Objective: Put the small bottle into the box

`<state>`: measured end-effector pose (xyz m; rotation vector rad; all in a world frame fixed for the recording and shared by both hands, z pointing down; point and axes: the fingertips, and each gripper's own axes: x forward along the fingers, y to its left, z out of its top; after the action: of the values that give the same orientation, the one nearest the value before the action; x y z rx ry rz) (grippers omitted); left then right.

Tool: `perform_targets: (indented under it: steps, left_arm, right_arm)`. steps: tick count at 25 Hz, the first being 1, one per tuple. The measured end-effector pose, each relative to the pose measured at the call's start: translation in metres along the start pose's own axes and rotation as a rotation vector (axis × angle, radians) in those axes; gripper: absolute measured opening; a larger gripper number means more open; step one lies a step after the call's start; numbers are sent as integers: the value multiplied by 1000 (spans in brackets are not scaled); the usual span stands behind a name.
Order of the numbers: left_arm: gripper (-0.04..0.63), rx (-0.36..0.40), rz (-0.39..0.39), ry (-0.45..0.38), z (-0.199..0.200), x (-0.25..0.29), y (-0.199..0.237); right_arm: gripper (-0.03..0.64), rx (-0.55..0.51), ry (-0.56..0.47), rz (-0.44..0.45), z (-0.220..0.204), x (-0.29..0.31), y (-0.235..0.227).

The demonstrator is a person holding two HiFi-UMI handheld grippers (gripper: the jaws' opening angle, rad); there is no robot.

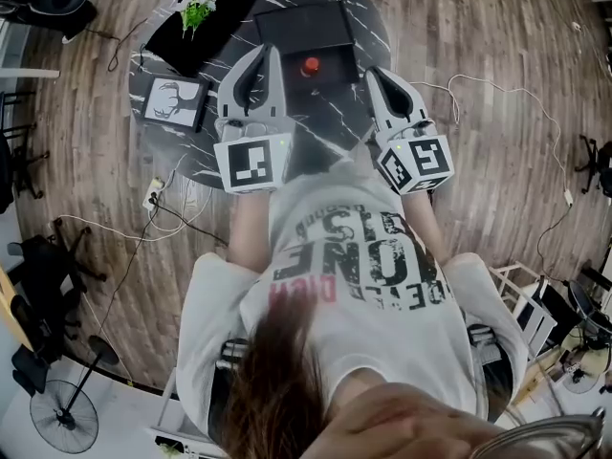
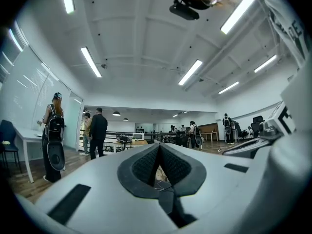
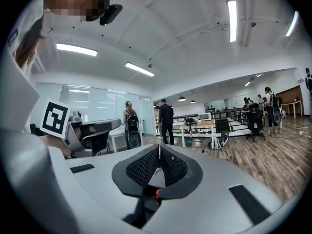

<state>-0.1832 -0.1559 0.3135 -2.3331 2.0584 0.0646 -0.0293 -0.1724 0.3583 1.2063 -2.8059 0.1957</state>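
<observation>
The small bottle [image 1: 310, 66], seen from above by its red cap, stands inside the open black box [image 1: 287, 27] at the far side of the round dark table [image 1: 330, 122]. My left gripper [image 1: 271, 52] hovers just left of the box's front, jaws together with nothing between them; in the left gripper view its pads [image 2: 159, 146] meet and point level into the room. My right gripper [image 1: 375, 73] hangs to the right of the box, also shut and empty, and in the right gripper view its pads [image 3: 159, 147] are pressed together. A red speck [image 3: 157, 193] shows through the slot below them.
A black tray [image 1: 225, 12] with a green sprig [image 1: 196, 12] lies at the table's far left. A framed deer picture [image 1: 175, 100] sits at its left edge. Cables trail over the wooden floor. People stand by desks far off in the gripper views.
</observation>
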Motion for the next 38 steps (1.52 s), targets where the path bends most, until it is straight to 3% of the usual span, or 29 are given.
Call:
perform_targets:
  steps: [19,30,38]
  left_arm:
    - [3,25,72,-12,14,-37,-8]
    - [3,8,133,20,12,-44,-49]
    - [3,19,132,8,14,-50,-89]
  right_arm:
    - [8,-23,-25,50,22,-15,-2]
    - [8,-22,-30,77,33,-47,-32]
    - [8,-34,-35,92,32,-78,-53]
